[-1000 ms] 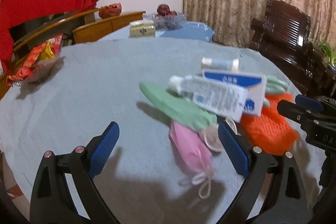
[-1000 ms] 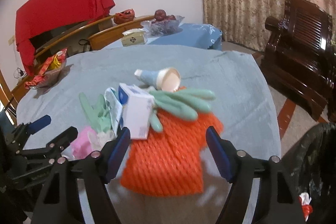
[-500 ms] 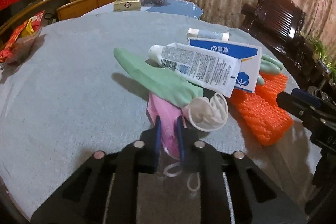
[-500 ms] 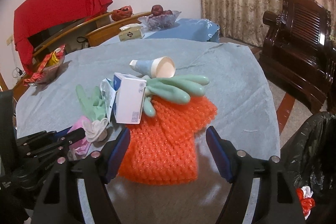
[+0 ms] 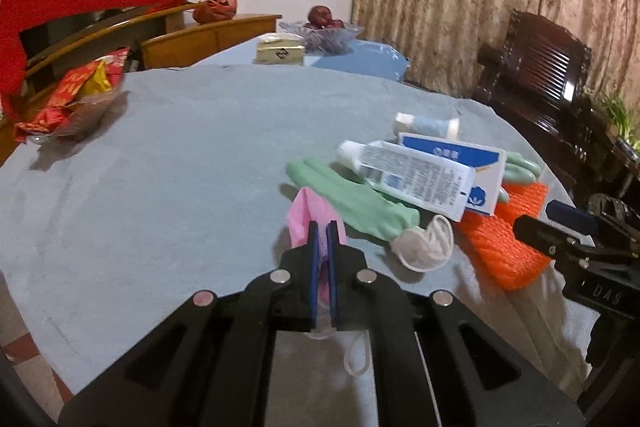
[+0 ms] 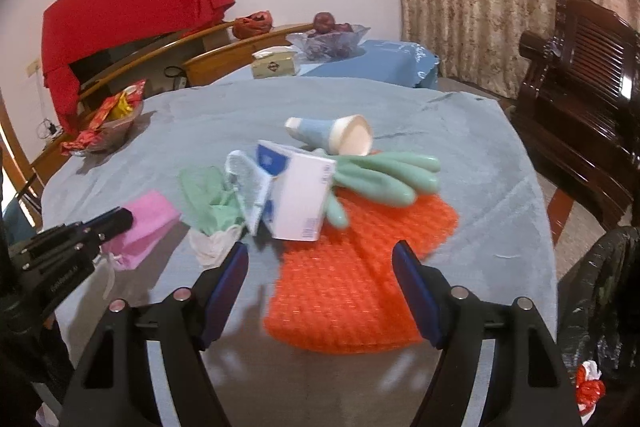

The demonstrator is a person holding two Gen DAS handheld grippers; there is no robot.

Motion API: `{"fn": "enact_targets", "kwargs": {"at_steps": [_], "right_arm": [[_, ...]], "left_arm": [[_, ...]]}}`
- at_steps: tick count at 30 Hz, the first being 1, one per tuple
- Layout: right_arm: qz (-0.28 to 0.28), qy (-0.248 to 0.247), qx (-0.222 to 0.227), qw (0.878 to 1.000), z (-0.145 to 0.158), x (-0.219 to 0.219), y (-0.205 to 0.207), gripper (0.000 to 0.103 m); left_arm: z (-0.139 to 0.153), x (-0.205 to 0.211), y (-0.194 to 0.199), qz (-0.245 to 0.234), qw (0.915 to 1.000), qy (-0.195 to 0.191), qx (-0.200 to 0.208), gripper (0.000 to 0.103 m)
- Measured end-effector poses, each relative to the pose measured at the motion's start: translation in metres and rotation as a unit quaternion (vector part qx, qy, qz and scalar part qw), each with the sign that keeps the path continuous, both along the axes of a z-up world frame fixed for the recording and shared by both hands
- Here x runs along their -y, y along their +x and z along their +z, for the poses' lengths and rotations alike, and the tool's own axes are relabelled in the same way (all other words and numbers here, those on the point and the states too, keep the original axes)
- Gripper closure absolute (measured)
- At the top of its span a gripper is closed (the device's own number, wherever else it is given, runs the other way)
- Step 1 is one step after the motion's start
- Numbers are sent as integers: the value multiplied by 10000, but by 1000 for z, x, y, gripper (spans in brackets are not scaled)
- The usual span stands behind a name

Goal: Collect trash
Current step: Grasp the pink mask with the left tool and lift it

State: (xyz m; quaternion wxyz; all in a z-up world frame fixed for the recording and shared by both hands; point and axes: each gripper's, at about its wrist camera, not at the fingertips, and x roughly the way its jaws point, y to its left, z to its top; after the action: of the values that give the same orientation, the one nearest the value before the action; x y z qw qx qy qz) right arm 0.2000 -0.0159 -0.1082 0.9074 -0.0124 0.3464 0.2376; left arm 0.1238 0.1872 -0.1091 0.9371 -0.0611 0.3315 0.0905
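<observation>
Your left gripper (image 5: 324,233) is clamped on the pink mask (image 5: 310,217), your right gripper (image 6: 320,269) gapes empty; next, carry the mask to the black bag (image 6: 604,291).

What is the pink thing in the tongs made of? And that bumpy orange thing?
The pink mask looks like thin, soft, matte non-woven fabric: it folds limply and has a white elastic loop. The left tongs are shut on it. The orange mat looks like knobbly foam netting or knit; its woven bumps shine slightly, but which one I cannot tell.
</observation>
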Motion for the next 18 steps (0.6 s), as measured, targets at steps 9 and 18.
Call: {"fn": "enact_targets", "kwargs": {"at_steps": [9, 18], "right_arm": [[406, 79, -77, 9991, -4, -43, -7, 30], [569, 2, -325, 9979, -19, -78, 2, 37]], "left_arm": [[1, -21, -11, 225, 9997, 105, 32, 100], [-5, -40, -16, 355, 9993, 108, 7, 100]]}}
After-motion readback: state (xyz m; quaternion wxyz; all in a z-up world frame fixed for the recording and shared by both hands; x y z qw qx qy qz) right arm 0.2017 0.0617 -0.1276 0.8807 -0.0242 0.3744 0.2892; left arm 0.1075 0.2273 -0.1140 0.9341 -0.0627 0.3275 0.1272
